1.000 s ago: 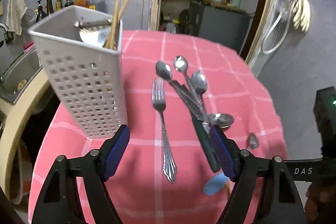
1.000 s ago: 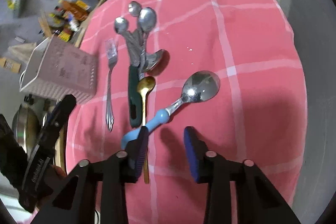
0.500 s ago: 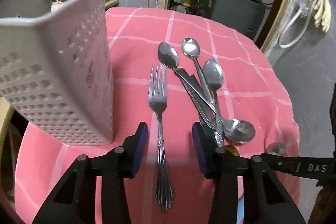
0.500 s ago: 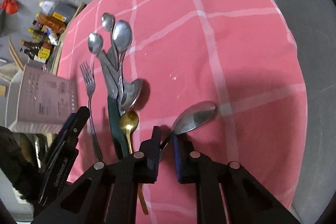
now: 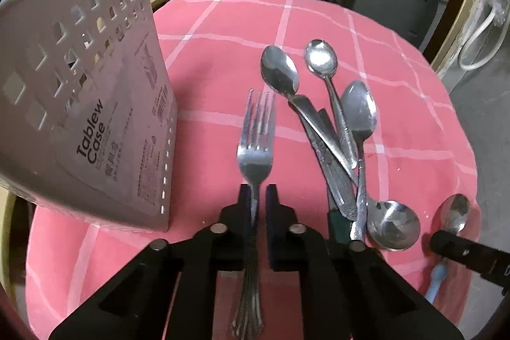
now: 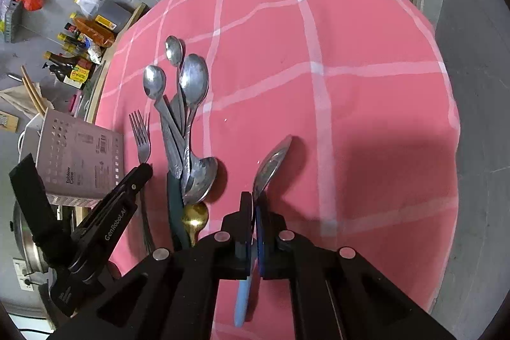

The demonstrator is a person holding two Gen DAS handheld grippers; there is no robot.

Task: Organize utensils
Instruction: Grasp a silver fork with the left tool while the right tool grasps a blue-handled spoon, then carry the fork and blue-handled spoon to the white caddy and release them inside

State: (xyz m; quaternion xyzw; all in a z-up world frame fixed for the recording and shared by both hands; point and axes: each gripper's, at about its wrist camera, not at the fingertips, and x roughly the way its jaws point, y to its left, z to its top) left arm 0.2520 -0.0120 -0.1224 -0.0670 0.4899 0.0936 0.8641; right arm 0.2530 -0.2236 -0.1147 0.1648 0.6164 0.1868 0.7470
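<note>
Perforated grey plastic, the utensil case (image 5: 95, 104) stands on the pink checked cloth of the bench (image 5: 223, 47), just left of the left gripper (image 5: 258, 196). Its fingers (image 5: 244, 203) are nearly closed on the neck of the fork (image 5: 255, 155), whose tines point forward and away. To the right of those fingers lies a pile of spoons (image 5: 347, 129) with a green-handled knife (image 6: 173, 196) and a gold spoon (image 6: 195, 217). Farther right, the right gripper (image 6: 254, 203) is clamped on the blue-handled spoon (image 6: 272, 163), bowl tilted on edge ahead of its fingers (image 6: 245, 212).
</note>
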